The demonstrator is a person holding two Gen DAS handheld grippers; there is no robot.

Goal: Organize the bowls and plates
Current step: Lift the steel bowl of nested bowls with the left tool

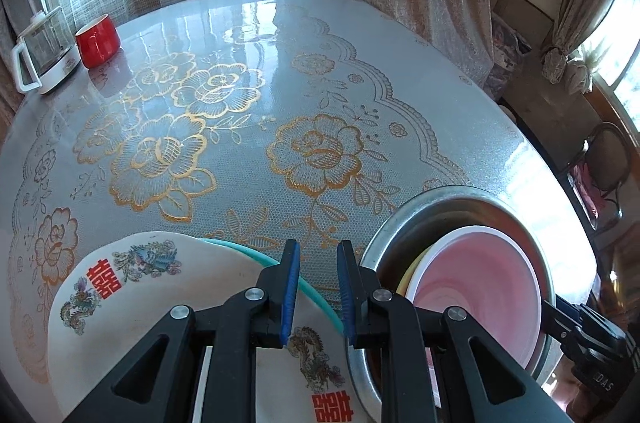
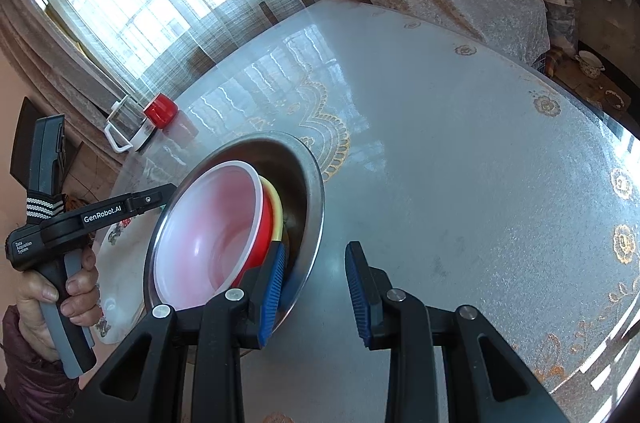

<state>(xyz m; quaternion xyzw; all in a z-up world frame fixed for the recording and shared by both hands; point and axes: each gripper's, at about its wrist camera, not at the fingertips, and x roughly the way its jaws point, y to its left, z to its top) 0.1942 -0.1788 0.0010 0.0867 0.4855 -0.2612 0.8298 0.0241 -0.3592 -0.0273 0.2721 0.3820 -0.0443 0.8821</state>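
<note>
1. The left gripper (image 1: pixel 318 289) hangs just above the near edge of the table (image 1: pixel 256 35), its blue-padded jaws parted with a clear gap and nothing between them.
2. Under that gripper lies a white plate (image 1: pixel 132 287) printed with red characters and dragon-and-bird figures; a teal rim (image 1: pixel 316 293) peeks out from beneath its far edge, so it rests on another dish.
3. Just to the right of the plate sits a wide steel basin (image 1: pixel 404 219), touching or nearly touching the plate's edge; I cannot tell which.
4. Inside the basin, bowls are nested: a pale pink bowl (image 1: pixel 480 275) on top, and a yellow rim (image 1: pixel 406 279) showing at its left side.
5. In the right wrist view the same stack shows a red bowl (image 2: pixel 256 247) under the pink one, then the yellow rim, all inside the basin.
6. The right gripper (image 2: pixel 316 293) is spread wide and holds nothing; its left pad (image 2: pixel 272 297) sits against the basin's near rim, the other pad over bare tablecloth.
7. A hand (image 2: pixel 60 287) grasps the handle of the left gripper at the left of that view.
8. At the far side of the table stand a red cup (image 1: pixel 98 41) and, just beside it, a glass pot with a white handle (image 1: pixel 44 53).
</note>
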